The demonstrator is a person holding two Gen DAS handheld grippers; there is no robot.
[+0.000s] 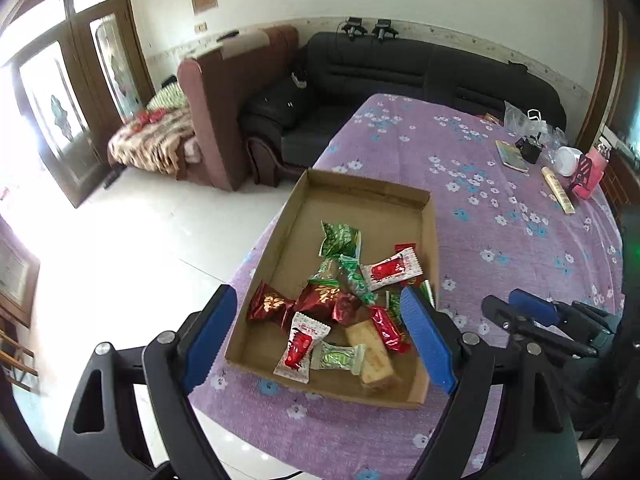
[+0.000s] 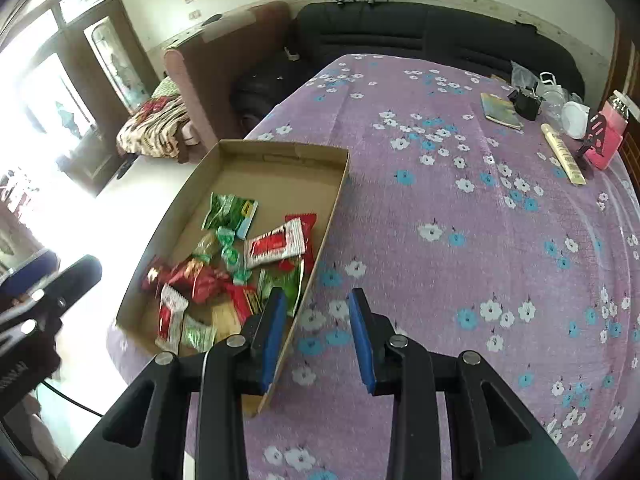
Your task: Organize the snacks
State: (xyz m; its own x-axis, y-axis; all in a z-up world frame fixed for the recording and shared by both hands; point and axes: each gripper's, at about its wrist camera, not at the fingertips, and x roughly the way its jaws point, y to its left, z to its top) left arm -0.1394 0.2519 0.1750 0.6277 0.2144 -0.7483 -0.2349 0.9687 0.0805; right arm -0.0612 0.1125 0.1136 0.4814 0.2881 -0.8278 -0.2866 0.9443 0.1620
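Nearest the cameras, the left tool [image 1: 320, 340] hangs above the near end of the cardboard tray [image 1: 430, 240] with its blue pads spread wide and nothing between them. The right tool [image 2: 318, 338] hovers just outside the tray's right wall [image 2: 320, 248]; its jaws stand only partly apart, and only purple cloth shows in the gap, so it carries nothing either.

The tray sits on the worktop [image 2: 460, 200] at its left edge, near the near-left corner, its left wall running along that edge. Its long axis runs from the near edge toward the far edge, the far end pointing at the dark sofa [image 1: 400, 68].

The snacks [image 1: 348, 300] lie heaped in the tray's near half: red foil sweets [image 1: 272, 304], white-and-red sachets [image 1: 300, 348], green packets [image 1: 340, 240] and a tan wrapped bar [image 1: 372, 356], overlapping and pointing every way. The bar's length runs roughly along the tray. The far half of the tray is bare cardboard.

By my judgement the gathering is done, since no wrapper shows loose on the cloth. What may be left is sorting the heap by kind.

At the far-right corner stand unrelated odds and ends [image 2: 576, 128].
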